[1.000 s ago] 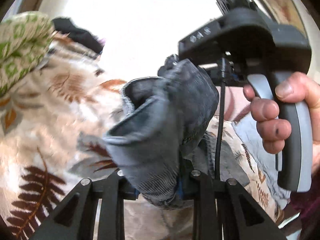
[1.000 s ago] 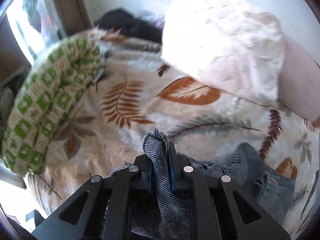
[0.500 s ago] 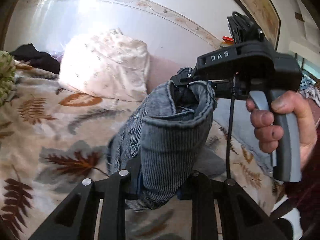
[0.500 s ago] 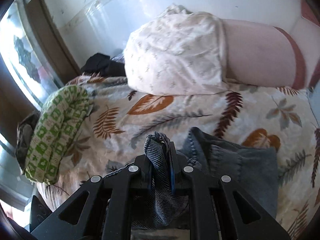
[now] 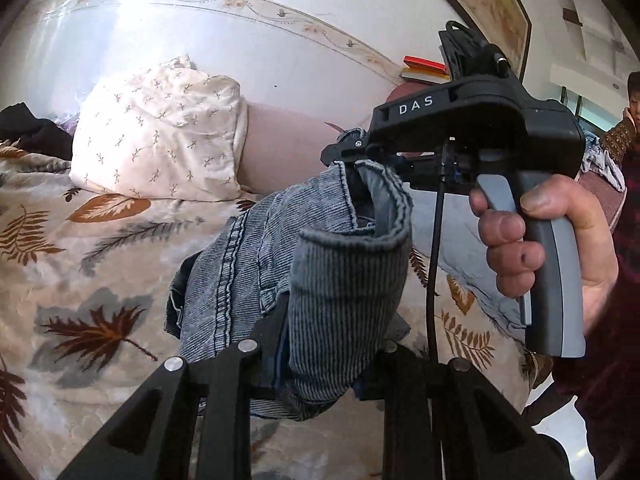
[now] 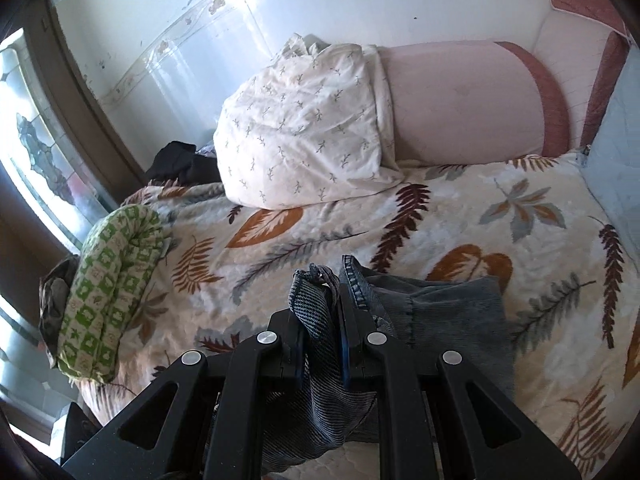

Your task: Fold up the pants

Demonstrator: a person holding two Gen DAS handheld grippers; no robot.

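Observation:
Grey-blue denim pants (image 5: 340, 280) hang bunched above the leaf-print bedspread (image 5: 100, 248). My left gripper (image 5: 320, 344) is shut on a thick roll of the fabric, which hides its fingertips. In the left wrist view my right gripper (image 5: 352, 160) clamps another edge of the pants higher up, held by a hand (image 5: 540, 248). From the right wrist view, my right gripper (image 6: 322, 328) is shut on a thin fold of the pants (image 6: 432, 308), whose remainder drapes down toward the bedspread (image 6: 440, 208).
A white patterned pillow (image 6: 304, 132) and a pink bolster (image 6: 460, 100) lie against the wall. A green-and-white checked cushion (image 6: 108, 292) sits at the bed's left edge by the window. Dark clothing (image 6: 176, 160) lies in the far corner. A second person (image 5: 628, 120) stands at the right.
Both grippers have moved sideways and slightly up with the pants and rolled level. The views now show the pillow and wall instead of the blurred bedspread. Both grips are unchanged.

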